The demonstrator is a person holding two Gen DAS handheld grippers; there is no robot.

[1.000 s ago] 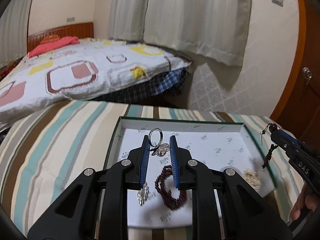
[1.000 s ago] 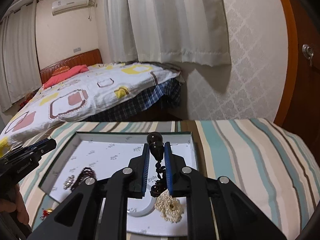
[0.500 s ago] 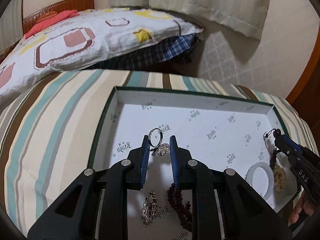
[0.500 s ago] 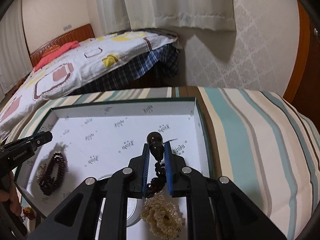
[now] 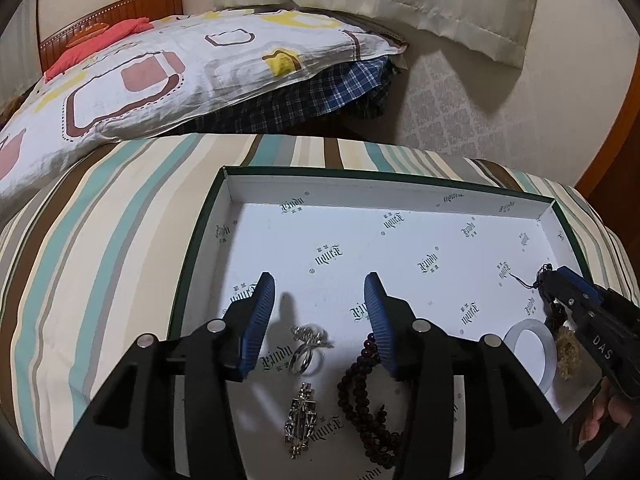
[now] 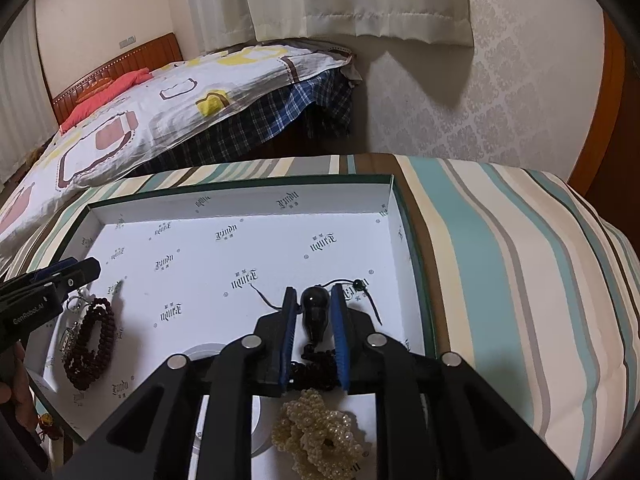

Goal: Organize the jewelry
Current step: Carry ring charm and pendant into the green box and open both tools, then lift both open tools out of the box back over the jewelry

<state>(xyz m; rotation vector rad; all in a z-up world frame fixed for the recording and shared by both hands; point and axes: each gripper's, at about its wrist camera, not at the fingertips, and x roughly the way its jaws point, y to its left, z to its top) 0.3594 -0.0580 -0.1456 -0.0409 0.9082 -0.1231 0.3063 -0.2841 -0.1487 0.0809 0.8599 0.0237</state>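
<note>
left gripper, lower centre of frame: blue-padded fingers spread wide, holding nothing. silver ring with ornate top lying between them on the floor of the shallow white-lined green-edged box. right gripper, lower centre: fingers clamped on dark glossy bead pendant on black cord, inside the box.

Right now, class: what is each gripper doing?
Left gripper: open, empty, above the silver ring.
Right gripper: shut on the dark bead pendant.
</note>
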